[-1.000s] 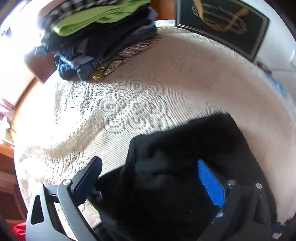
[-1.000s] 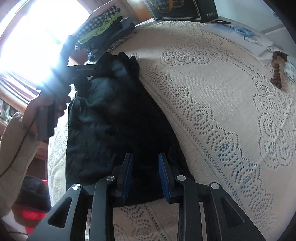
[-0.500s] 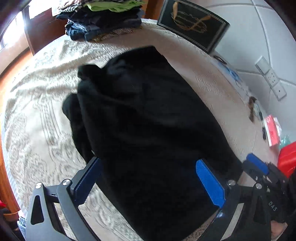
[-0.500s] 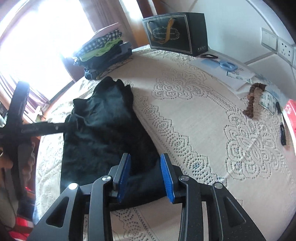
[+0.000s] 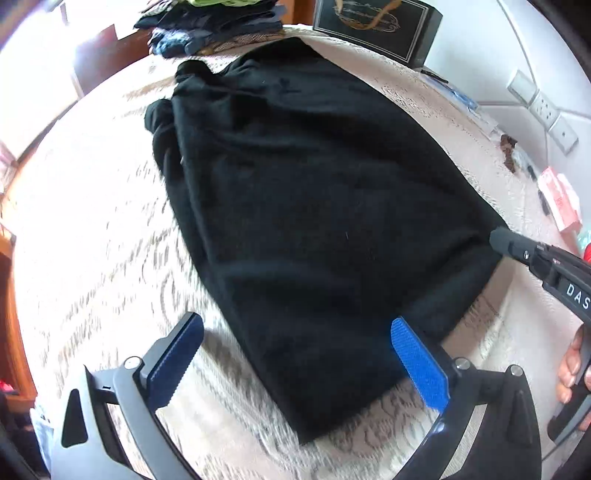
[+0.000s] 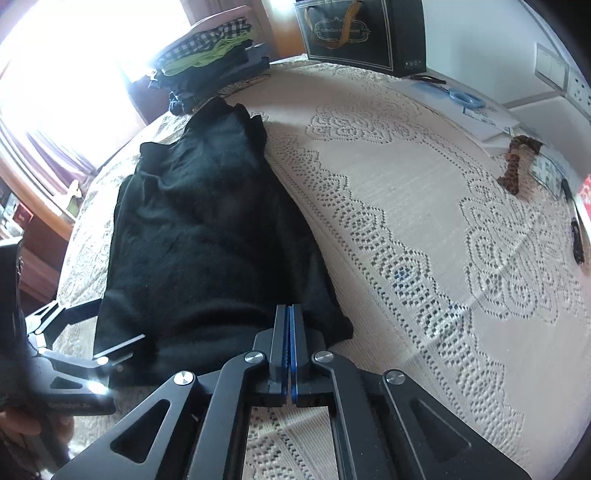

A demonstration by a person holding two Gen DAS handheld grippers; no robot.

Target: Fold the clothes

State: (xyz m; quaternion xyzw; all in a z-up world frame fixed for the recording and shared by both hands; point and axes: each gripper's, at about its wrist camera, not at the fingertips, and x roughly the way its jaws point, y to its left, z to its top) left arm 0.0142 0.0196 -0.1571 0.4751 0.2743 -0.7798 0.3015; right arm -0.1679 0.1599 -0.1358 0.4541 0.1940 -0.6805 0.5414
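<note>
A black garment (image 5: 314, 206) lies flat and lengthwise on a cream lace tablecloth (image 5: 92, 229); it also shows in the right wrist view (image 6: 207, 236). My left gripper (image 5: 295, 343) is open, its blue pads straddling the garment's near hem, just above the cloth. My right gripper (image 6: 290, 332) is shut at the garment's near right corner; whether cloth is pinched between the pads cannot be told. The right gripper's tip (image 5: 509, 240) shows at the garment's right edge in the left wrist view.
A stack of folded clothes (image 6: 210, 70) sits at the table's far end. A dark gift bag (image 6: 365, 33) stands behind. Scissors (image 6: 458, 96), papers, a brown scrunchie (image 6: 517, 162) and pens (image 6: 576, 229) lie along the right side near the wall.
My left gripper has pulled back from the garment's far end to its near hem, staying open. My right gripper has closed from open at the near right corner.
</note>
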